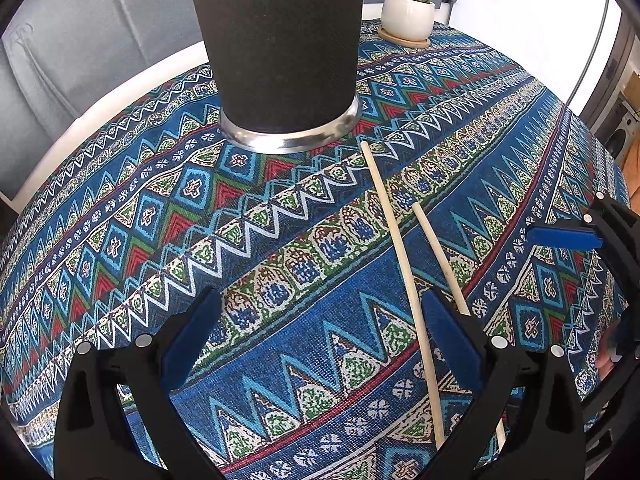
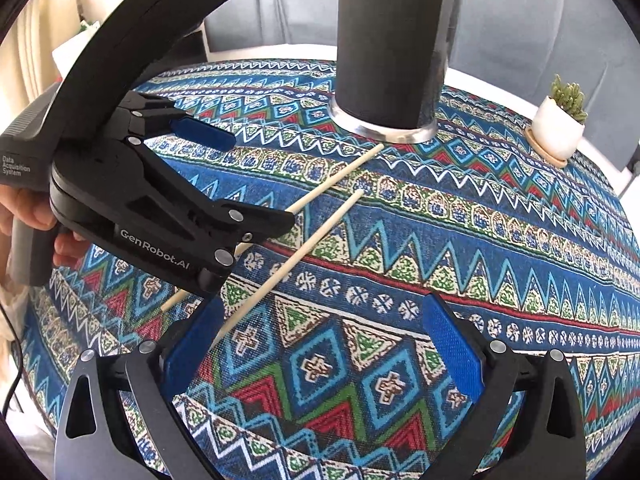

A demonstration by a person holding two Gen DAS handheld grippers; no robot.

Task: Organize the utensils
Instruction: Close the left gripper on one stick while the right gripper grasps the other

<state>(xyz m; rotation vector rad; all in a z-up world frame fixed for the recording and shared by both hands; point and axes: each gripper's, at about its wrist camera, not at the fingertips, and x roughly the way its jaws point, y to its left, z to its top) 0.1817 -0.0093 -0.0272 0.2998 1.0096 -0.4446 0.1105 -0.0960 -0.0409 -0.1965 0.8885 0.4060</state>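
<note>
Two wooden chopsticks lie side by side on the patterned tablecloth: a longer one [image 1: 400,264] [image 2: 340,176] and a shorter one [image 1: 438,254] [image 2: 288,264]. A tall black holder with a metal base [image 1: 280,60] [image 2: 392,48] stands upright beyond them, with a pale stick tip showing at its top in the right wrist view. My left gripper [image 1: 320,344] is open and empty, jaws wide, just above the near ends of the chopsticks; it also shows in the right wrist view [image 2: 256,184]. My right gripper [image 2: 324,356] is open and empty beside the shorter chopstick.
A small cactus in a white pot [image 1: 408,12] [image 2: 560,124] stands on a wooden saucer at the table's far edge. The round table carries a blue patterned tablecloth [image 1: 200,240] [image 2: 480,240]. A grey sofa sits behind it.
</note>
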